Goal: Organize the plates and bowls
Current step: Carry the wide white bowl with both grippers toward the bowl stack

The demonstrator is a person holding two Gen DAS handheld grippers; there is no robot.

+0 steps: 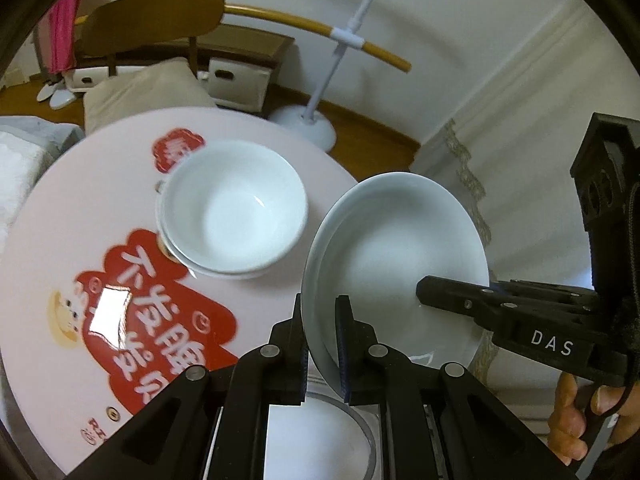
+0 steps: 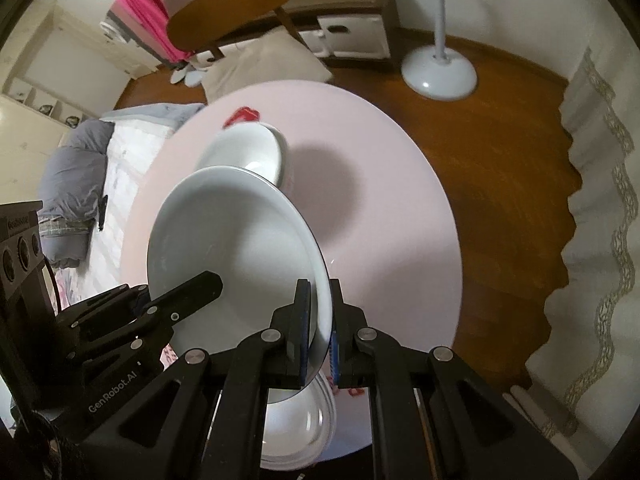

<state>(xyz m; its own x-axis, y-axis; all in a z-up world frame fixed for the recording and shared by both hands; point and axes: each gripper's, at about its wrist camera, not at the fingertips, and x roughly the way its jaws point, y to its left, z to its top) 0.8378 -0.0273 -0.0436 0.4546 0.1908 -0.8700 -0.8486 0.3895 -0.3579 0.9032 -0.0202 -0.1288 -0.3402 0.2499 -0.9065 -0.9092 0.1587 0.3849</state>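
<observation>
A white plate (image 1: 400,248) is held in the air, tilted, above the round pink table (image 1: 52,220). My left gripper (image 1: 322,344) is shut on its left rim. My right gripper (image 2: 322,320) is shut on its opposite rim; the plate (image 2: 236,232) fills the middle of the right wrist view. The right gripper also shows in the left wrist view (image 1: 460,296), and the left one in the right wrist view (image 2: 192,288). Stacked white bowls (image 1: 236,208) sit on the table beyond the plate, also seen in the right wrist view (image 2: 248,152). More white plates (image 2: 304,424) lie below the held one.
A wooden chair (image 2: 228,4) with a beige cushion stands behind the table. A white stand with a round base (image 2: 440,72) is on the wooden floor at the right. A bed with grey bedding (image 2: 76,168) is at the left. A lace curtain (image 2: 600,200) hangs at the right.
</observation>
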